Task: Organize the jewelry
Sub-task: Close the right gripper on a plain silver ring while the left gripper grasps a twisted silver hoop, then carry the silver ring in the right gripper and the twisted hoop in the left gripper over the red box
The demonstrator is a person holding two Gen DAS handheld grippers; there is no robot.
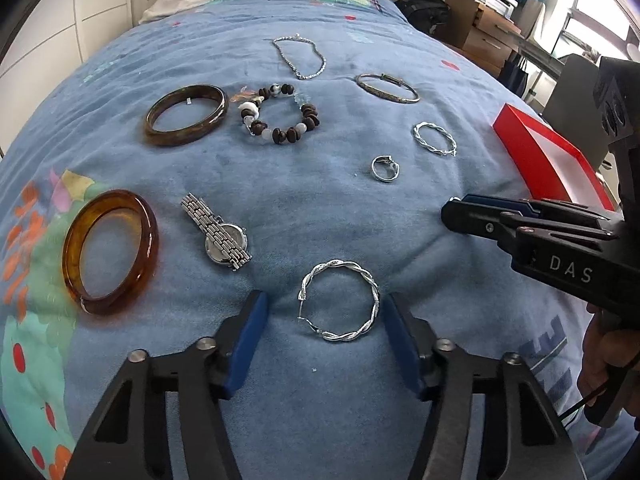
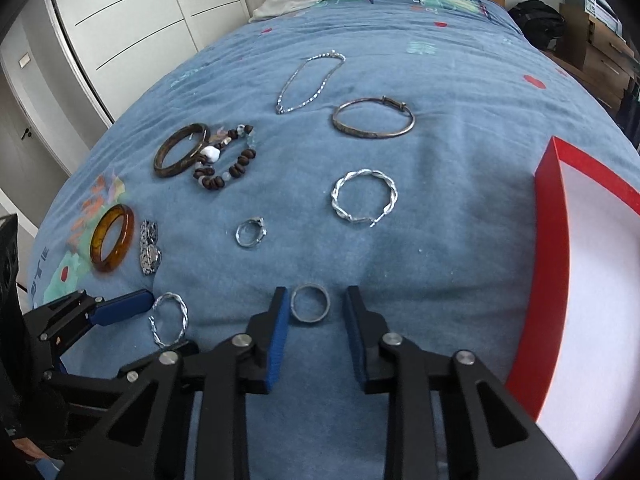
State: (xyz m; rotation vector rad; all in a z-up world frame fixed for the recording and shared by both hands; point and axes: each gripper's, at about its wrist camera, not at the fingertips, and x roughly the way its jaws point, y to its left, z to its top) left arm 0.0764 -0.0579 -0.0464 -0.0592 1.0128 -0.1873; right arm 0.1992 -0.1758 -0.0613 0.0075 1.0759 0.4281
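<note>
Silver: two twisted hoops (image 1: 338, 300) | two rings (image 2: 310, 303) | left tool (image 1: 324, 316), right tool (image 2: 316, 312) both spread open

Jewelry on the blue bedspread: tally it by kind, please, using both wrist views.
Chunky bangles: 2 (dark brown, amber)
Thin metal bangle: 1
Twisted silver hoops: 2
Beaded bracelet: 1
Chain: 1
Watch: 1
Finger rings: 2 (with setting, plain band)
Total: 10
</note>
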